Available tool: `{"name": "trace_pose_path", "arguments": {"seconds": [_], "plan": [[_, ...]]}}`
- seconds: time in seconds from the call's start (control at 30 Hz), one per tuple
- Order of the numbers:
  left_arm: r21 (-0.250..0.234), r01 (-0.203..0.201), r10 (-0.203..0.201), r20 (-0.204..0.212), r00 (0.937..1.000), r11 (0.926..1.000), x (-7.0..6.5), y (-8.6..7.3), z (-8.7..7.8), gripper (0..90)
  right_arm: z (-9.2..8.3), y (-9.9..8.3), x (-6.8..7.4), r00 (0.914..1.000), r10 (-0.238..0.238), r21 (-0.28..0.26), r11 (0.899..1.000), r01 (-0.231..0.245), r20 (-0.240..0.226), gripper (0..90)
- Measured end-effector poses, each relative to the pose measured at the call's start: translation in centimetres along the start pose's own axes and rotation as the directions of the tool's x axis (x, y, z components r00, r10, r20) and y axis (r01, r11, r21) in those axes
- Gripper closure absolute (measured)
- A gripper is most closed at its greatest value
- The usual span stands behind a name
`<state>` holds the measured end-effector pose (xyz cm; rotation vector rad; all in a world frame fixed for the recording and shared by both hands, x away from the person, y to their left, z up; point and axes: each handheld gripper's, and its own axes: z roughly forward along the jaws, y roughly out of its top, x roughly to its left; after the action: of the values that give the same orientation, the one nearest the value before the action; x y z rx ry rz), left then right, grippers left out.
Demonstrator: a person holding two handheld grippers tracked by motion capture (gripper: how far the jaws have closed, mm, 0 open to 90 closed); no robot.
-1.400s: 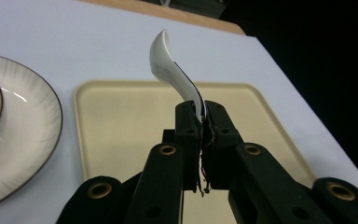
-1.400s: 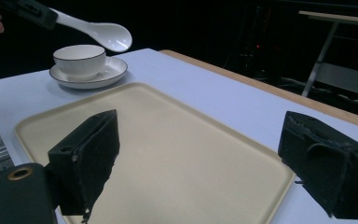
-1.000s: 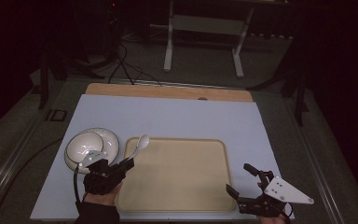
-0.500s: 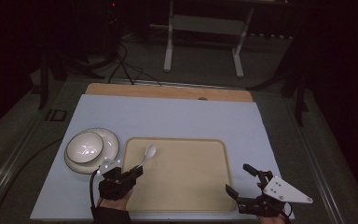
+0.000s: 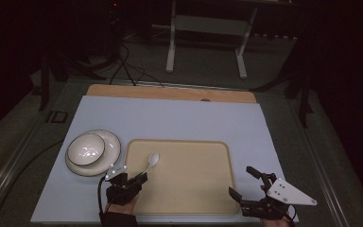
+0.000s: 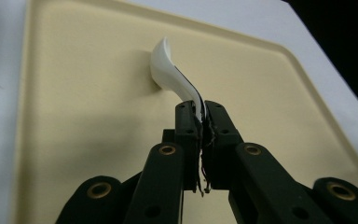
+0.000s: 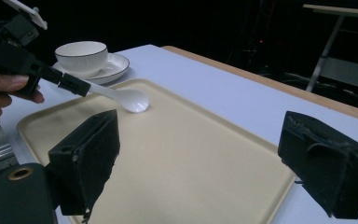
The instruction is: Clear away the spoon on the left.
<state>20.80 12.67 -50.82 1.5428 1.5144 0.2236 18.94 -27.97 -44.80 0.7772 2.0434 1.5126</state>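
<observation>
Glossy white spoon (image 6: 168,70), handle pinched in left claw (image 6: 200,114), over smooth beige tray (image 5: 189,189); right claw (image 5: 248,182) agape

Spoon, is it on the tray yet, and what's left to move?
The spoon is over the beige tray, its tip touching or nearly, with the left gripper shut on its handle. Letting go is left. The bowl sits on its plate beside the tray. The right gripper waits open.
</observation>
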Motion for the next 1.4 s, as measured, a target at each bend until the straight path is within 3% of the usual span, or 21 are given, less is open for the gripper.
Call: {"name": "trace_pose_path", "arguments": {"seconds": [0.1,0.23,0.33,0.5,0.53,0.93,1.27,1.4], "plan": [[0.016,-0.010,0.010,0.002,1.0000,0.9998,-0.2,-0.2,0.1,85.5,0.0,0.0,0.0,1.0000,0.000,0.001,1.000,0.000,-0.001,12.7],[0.039,-0.026,0.027,-0.026,0.9993,0.9989,-0.2,-0.5,0.3,83.5,0.0,0.0,0.1,1.0000,0.000,0.007,1.000,0.000,-0.004,13.8],[0.060,-0.020,0.021,-0.029,0.9994,0.9980,-0.1,-0.7,0.5,82.5,0.0,0.0,0.1,0.9999,-0.004,0.007,1.000,0.004,-0.009,13.8],[0.101,-0.021,0.026,-0.041,0.9988,0.9947,0.1,-1.1,1.0,81.0,0.1,-0.1,0.1,1.0000,0.000,0.012,1.000,0.000,-0.008,13.8],[0.123,-0.010,0.014,-0.027,0.9995,0.9923,0.3,-1.2,1.3,80.9,0.1,-0.1,0.1,1.0000,0.001,0.015,1.000,-0.001,-0.008,13.8],[0.187,-0.016,0.024,-0.042,0.9988,0.9822,0.4,-1.8,2.3,77.3,0.0,-0.1,0.2,1.0000,-0.004,0.016,1.000,0.004,-0.007,13.7],[0.204,-0.022,0.032,-0.046,0.9984,0.9787,0.4,-1.8,2.6,73.2,0.0,-0.2,0.1,1.0000,-0.003,0.018,1.000,0.003,-0.005,13.7],[0.195,-0.013,0.024,-0.053,0.9983,0.9806,0.5,-1.7,2.6,72.7,0.0,-0.2,0.2,1.0000,-0.005,0.020,1.000,0.005,-0.001,13.7]]}}
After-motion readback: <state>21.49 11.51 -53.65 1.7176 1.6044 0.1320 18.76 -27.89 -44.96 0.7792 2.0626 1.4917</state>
